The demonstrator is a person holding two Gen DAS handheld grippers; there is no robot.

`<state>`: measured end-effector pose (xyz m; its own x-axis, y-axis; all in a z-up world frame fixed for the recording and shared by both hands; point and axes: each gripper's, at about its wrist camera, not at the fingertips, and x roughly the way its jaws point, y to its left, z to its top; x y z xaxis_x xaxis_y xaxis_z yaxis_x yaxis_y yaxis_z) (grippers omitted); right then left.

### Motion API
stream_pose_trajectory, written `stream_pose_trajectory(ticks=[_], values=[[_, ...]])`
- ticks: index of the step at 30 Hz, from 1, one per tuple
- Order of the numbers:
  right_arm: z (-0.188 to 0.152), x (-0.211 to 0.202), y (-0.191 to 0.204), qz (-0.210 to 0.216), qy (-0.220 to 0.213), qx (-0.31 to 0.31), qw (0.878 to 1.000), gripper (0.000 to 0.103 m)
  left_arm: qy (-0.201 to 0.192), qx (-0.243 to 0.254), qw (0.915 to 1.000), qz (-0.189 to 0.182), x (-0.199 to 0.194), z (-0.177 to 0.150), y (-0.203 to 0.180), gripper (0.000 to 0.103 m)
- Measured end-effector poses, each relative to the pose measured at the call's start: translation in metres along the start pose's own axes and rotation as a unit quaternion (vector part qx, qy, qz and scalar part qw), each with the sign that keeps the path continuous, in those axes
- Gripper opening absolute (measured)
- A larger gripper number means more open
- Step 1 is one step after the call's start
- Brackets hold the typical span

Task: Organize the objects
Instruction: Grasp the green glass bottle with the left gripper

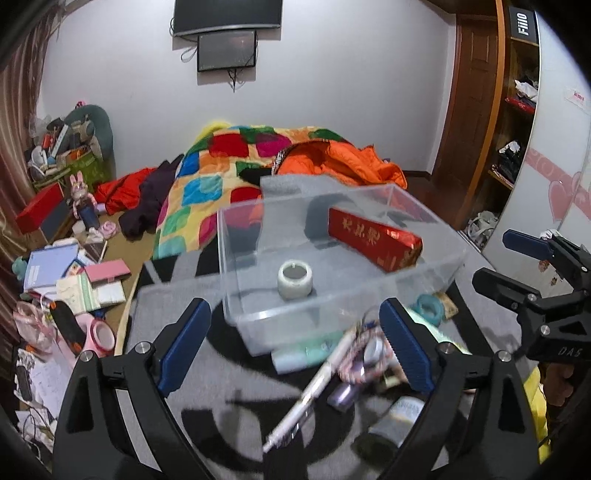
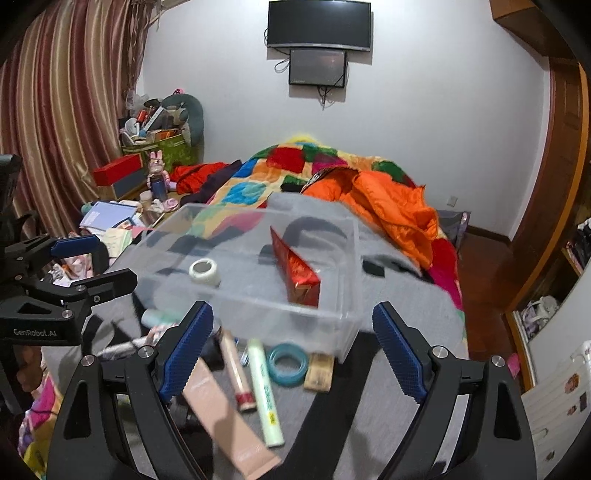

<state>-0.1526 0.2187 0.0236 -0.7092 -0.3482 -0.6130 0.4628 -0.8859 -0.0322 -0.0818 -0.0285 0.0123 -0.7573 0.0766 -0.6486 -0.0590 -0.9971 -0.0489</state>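
Left gripper (image 1: 295, 347): fingers (image 1: 184, 345) spread wide, clamped on nothing; right gripper (image 2: 291, 350): fingers (image 2: 186, 347) likewise spread and empty; both hover over the near clutter on a grey-and-black patterned surface (image 2: 399, 413), and whether it is a bench or a covered bed cannot be told. Clear plastic box (image 1: 332, 258) sits just beyond both grippers, open-topped. Inside it, red foil box (image 1: 373, 238) with gold characters; long axis running diagonally from the far middle toward the near right wall in the left view; one end tilted up. White tape roll (image 1: 294, 278) lies flat near the box's front, hole upward. Outside the box's near wall: teal tape roll (image 2: 288, 363), pale green tube (image 2: 264, 391), beige tube (image 2: 225, 417), white pen (image 1: 314, 387), each pointing roughly away from the cameras. Beyond: patchwork quilt (image 1: 207, 177), orange jacket (image 2: 388, 199), striped curtain (image 2: 66, 92), wall-mounted screen (image 2: 319, 26).
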Motion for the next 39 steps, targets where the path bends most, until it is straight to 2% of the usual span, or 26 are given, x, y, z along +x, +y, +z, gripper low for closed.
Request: stream_pose_trajectory(ticks=[9, 17, 21, 24, 26, 28, 31, 39], values=[[-0.028, 0.007, 0.006, 0.034, 0.037, 0.006, 0.999, 0.086, 0.024, 0.006, 0.9997, -0.006, -0.011, -0.041, -0.012, 0.093], [-0.046, 0.01, 0.009, 0.055, 0.057, 0.006, 0.997, 0.085, 0.059, 0.016, 0.9972, -0.044, -0.004, -0.067, -0.036, 0.093], [-0.047, 0.012, 0.01, 0.059, 0.061, -0.002, 0.996, 0.077, 0.065, 0.016, 0.9956, -0.065, 0.002, -0.073, -0.045, 0.093], [-0.046, 0.015, 0.015, 0.064, 0.065, -0.009, 0.996, 0.074, 0.064, 0.023, 0.9954, -0.068, 0.006, -0.076, -0.052, 0.093], [-0.045, 0.017, 0.018, 0.069, 0.067, -0.016, 0.995, 0.074, 0.067, 0.026, 0.9943, -0.079, 0.009, -0.079, -0.057, 0.091], [-0.044, 0.02, 0.022, 0.073, 0.071, -0.021, 0.995, 0.074, 0.07, 0.03, 0.9935, -0.085, 0.01, -0.083, -0.061, 0.077], [-0.043, 0.026, 0.028, 0.084, 0.078, -0.027, 0.993, 0.074, 0.076, 0.029, 0.9931, -0.085, 0.012, -0.088, -0.061, 0.064], [-0.042, 0.038, 0.036, 0.096, 0.089, -0.032, 0.991, 0.074, 0.056, 0.005, 0.996, -0.07, -0.004, -0.092, -0.04, 0.064]])
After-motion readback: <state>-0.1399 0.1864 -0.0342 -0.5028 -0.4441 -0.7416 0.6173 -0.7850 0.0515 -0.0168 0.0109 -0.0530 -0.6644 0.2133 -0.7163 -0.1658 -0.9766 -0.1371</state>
